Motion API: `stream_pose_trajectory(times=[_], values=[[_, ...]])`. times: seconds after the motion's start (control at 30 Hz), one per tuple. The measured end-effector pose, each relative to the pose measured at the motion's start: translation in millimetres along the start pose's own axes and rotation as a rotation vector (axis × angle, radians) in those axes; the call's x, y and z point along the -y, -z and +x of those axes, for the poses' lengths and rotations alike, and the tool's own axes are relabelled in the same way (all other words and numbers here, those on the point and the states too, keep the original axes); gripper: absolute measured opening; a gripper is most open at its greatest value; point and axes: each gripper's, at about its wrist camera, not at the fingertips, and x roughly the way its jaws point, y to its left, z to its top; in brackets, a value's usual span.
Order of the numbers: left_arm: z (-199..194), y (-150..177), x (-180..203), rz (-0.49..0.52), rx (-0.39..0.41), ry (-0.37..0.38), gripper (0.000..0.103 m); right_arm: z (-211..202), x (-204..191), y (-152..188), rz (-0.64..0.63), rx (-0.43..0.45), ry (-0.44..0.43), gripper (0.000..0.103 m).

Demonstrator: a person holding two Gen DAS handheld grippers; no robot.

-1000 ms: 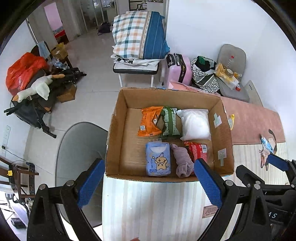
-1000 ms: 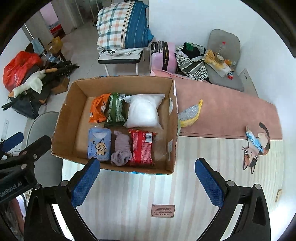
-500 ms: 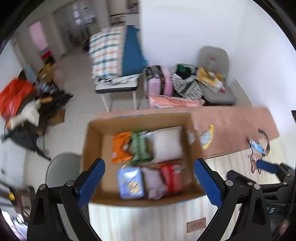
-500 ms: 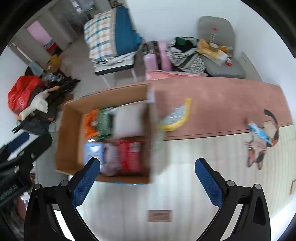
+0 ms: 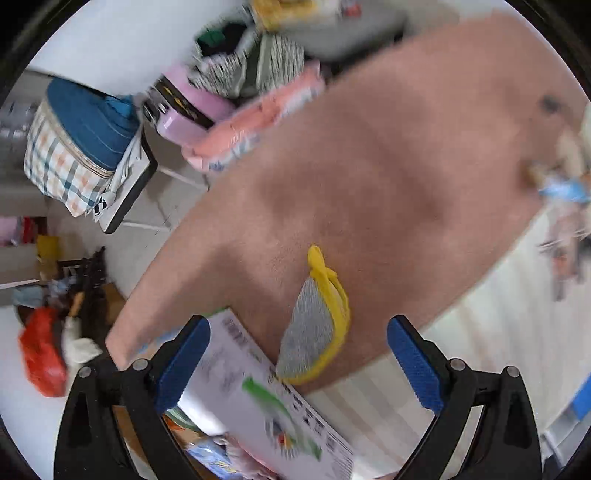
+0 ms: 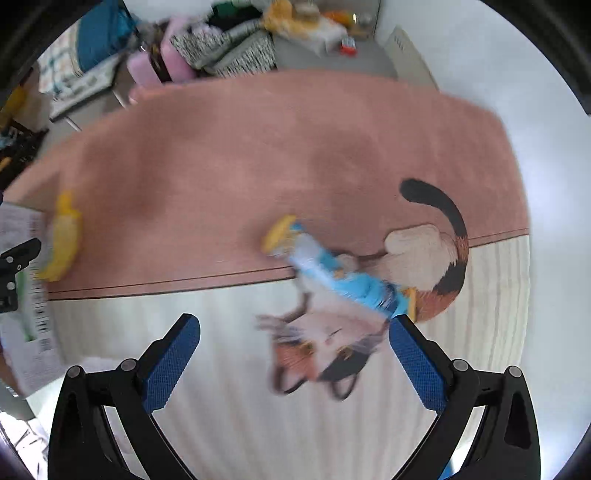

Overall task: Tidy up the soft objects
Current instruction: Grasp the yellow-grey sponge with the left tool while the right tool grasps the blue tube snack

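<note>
A yellow and grey mitt point(image 5: 317, 325) lies on the pink mat point(image 5: 388, 166) beside the cardboard box point(image 5: 258, 398). My left gripper point(image 5: 295, 365) is open and empty, just above the mitt and the box wall. In the right wrist view the mitt point(image 6: 62, 240) is at the far left. A blue and white packet with a yellow end point(image 6: 332, 269) lies at the mat's edge over a cat picture point(image 6: 369, 314). My right gripper point(image 6: 295, 365) is open and empty, close above that packet. Both views are blurred.
The box holds several soft packs, only partly visible at the bottom left of the left wrist view. Beyond the mat stand a pink suitcase point(image 5: 184, 114), a checked and blue bundle point(image 5: 77, 140) on a stool, and a grey chair with clutter point(image 6: 306, 33).
Both grippers have swung right and downward, away from over the box. The left now faces the mitt beside the box, the right faces the blue packet on the cat picture. Both stay open.
</note>
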Motion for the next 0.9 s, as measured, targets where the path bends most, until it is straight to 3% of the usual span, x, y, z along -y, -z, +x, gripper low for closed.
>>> stream_pose_trajectory(times=[0.03,0.1,0.27,0.37,0.4,0.43,0.57,0.7,0.77,0.9], values=[[16,-8,9,0.027,-0.041,-0.044,0.099,13,4,-8,-0.012,-0.023,-0.009,0.103],[32,-13,18,0.044,-0.075,-0.062,0.099,38,17,-24,-0.047,-0.063,-0.028,0.103],[66,-14,30,0.044,-0.177,-0.048,0.099,90,35,-40,-0.120,-0.197,-0.006,0.103],[75,-7,29,0.011,-0.226,-0.018,0.100,102,42,-38,-0.095,-0.222,-0.050,0.095],[74,-6,27,-0.016,-0.230,0.007,0.098,104,44,-38,-0.075,-0.216,-0.086,0.088],[76,-5,25,-0.058,-0.253,0.066,0.098,102,45,-35,-0.055,-0.203,-0.109,0.086],[68,6,21,-0.225,-0.258,0.324,0.095,88,45,-30,-0.004,-0.150,-0.130,0.057],[67,18,16,-0.357,-0.245,0.490,0.095,86,50,-34,0.096,-0.204,-0.303,0.055],[73,24,15,-0.395,-0.263,0.547,0.095,84,53,-37,0.119,-0.205,-0.309,0.056],[82,32,13,-0.418,-0.255,0.520,0.095,80,52,-51,0.126,-0.171,-0.282,0.063]])
